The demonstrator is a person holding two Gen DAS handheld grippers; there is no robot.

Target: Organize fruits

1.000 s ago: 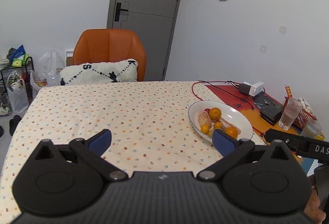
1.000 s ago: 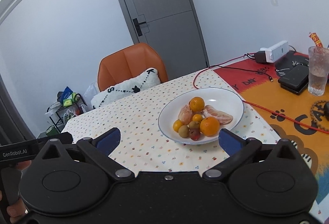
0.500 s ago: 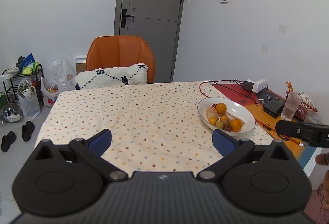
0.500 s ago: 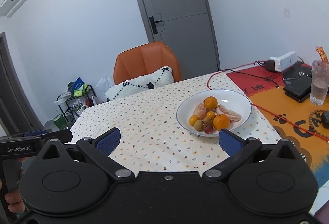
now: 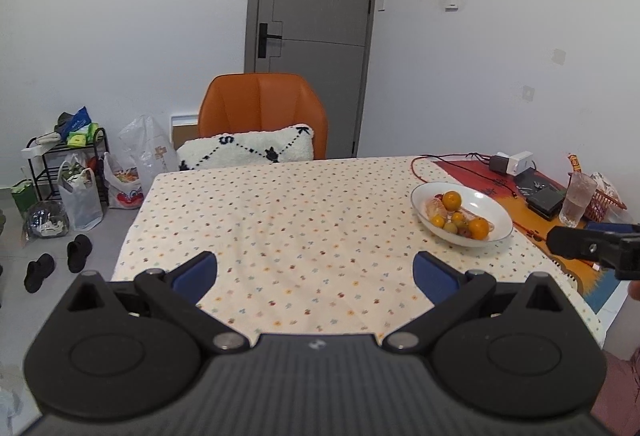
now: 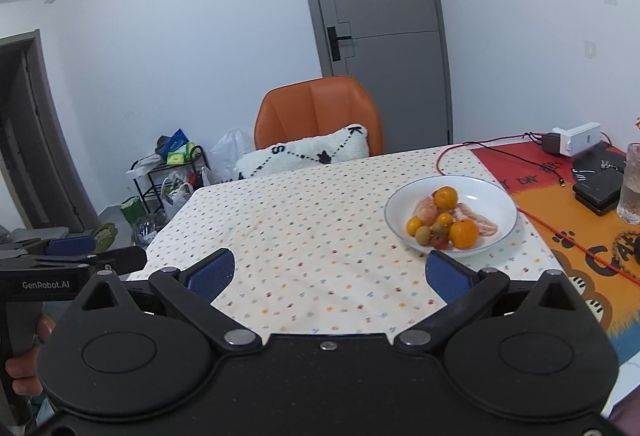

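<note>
A white plate (image 5: 494,202) (image 6: 498,198) sits on the right side of the dotted tablecloth and holds several fruits: oranges (image 6: 463,233), peeled segments (image 6: 478,219) and small green and red fruits. My left gripper (image 5: 315,274) is open and empty, above the table's near edge, left of the plate. My right gripper (image 6: 327,275) is open and empty, near the front edge, with the plate ahead to its right. Each gripper shows at the edge of the other's view.
An orange chair (image 5: 262,108) with a white cushion (image 5: 248,150) stands at the far side. A glass (image 5: 576,202), black boxes (image 5: 546,200), a charger and red cable (image 6: 472,148) lie on the red-orange mat (image 6: 568,232) at right. Bags and a rack (image 5: 68,172) stand on the floor at left.
Both grippers have pulled back and up from the table. The plate now looks smaller and farther away. Both stay open and empty.
</note>
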